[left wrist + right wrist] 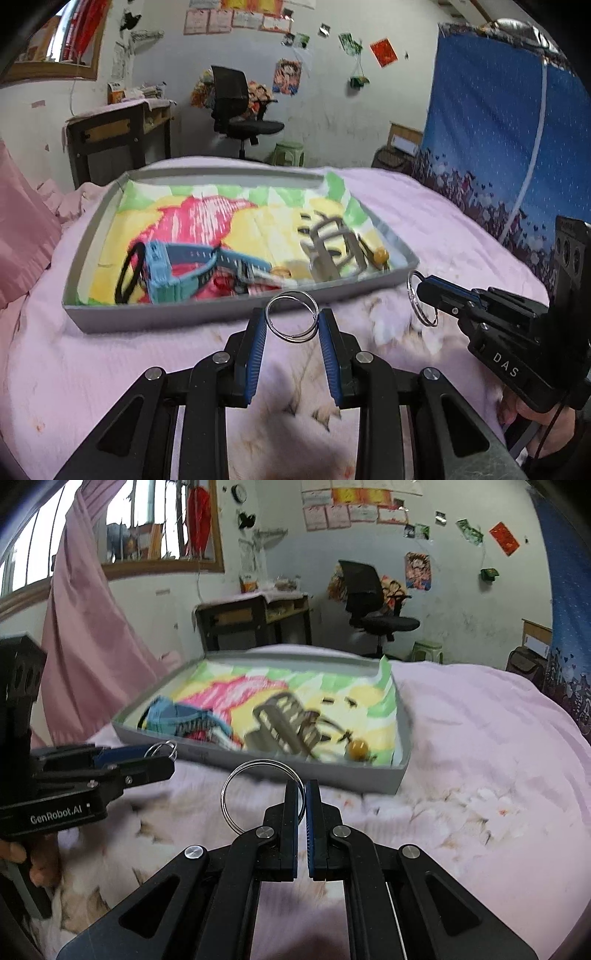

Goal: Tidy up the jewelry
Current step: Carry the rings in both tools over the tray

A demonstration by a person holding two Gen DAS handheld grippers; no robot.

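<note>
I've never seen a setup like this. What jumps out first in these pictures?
Two black tools each grip a metal ring above a pink bedspread: the left tool holds its ring across its blue pads, and the right tool pinches the edge of its ring. Just beyond lies a grey tray lined with bright cloth, holding a blue watch.

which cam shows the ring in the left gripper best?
Left wrist: the left gripper holds the ring face-on, full circle visible. Right wrist shows that ring only small, mostly hidden behind the fingers.
</note>
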